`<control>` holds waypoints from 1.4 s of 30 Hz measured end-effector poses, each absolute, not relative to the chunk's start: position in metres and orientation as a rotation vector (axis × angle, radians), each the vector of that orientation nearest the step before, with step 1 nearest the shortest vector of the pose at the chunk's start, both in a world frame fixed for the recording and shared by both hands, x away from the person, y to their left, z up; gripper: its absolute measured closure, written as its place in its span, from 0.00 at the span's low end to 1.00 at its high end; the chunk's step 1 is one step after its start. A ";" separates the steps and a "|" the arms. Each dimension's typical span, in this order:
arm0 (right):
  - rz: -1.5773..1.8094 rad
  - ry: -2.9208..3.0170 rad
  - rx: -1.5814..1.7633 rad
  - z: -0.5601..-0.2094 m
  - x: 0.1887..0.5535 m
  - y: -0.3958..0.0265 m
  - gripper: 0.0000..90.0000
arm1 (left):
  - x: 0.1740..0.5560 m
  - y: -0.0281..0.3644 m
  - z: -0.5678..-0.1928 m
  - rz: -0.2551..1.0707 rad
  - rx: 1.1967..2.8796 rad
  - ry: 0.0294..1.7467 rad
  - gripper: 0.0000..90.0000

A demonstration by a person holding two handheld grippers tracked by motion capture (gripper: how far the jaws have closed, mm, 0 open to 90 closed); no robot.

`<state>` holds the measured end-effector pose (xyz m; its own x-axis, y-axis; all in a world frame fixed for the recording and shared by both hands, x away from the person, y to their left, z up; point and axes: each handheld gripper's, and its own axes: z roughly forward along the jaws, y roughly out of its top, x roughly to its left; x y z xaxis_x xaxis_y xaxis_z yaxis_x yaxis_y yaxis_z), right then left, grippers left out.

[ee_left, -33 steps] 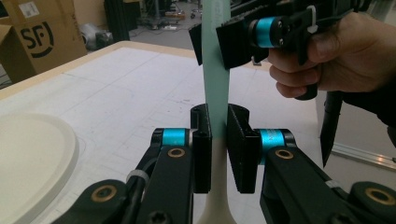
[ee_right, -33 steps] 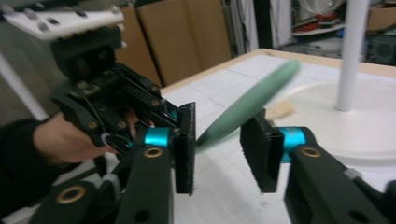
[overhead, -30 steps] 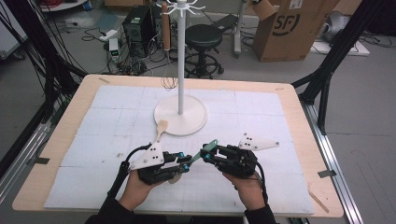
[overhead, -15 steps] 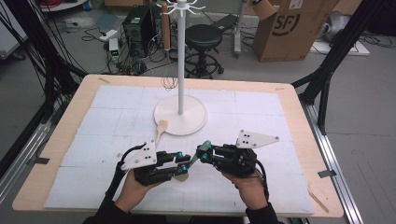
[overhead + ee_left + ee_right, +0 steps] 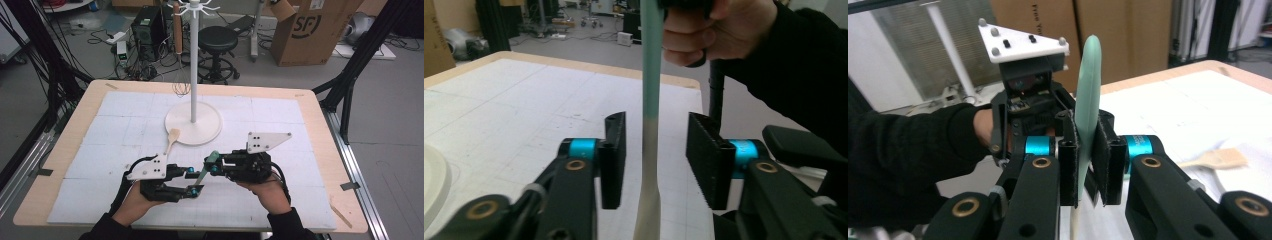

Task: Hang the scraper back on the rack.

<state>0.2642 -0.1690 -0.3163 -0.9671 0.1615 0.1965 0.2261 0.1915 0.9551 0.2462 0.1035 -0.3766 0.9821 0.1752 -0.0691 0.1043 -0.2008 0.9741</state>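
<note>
**Spatula pinched by the right gripper, left jaws apart around it**

Spatula [image 5: 204, 171], mint green at one end and cream at the other, sits at the near middle of the table [image 5: 320, 120], raised between the two grippers. The right gripper [image 5: 212, 164] is clamped on its green part: in the right gripper view both pads press flat against the blade [image 5: 1088, 95]. The left gripper [image 5: 194, 181] has just been opening; in the left gripper view its jaws stand apart with the spatula's stem [image 5: 650, 125] running between them, a gap on either side, so nothing is pinched there. Whether the cream end touches the mat is hard to tell from above.

Just beyond the grippers, on the far side, a wooden spoon [image 5: 171, 139] lies with its bowl against the rim of the white round base [image 5: 210, 131] of the hanging stand [image 5: 192, 60]. Open mat lies to the left and right of the hands. The near table edge runs close under the person's wrists, and the right edge is well apart from the right hand [image 5: 265, 187].
</note>
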 end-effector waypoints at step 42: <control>-2.099 -2.268 -0.306 -0.324 0.283 -0.135 0.93 | 0.253 0.139 -0.375 0.201 1.637 0.376 0.40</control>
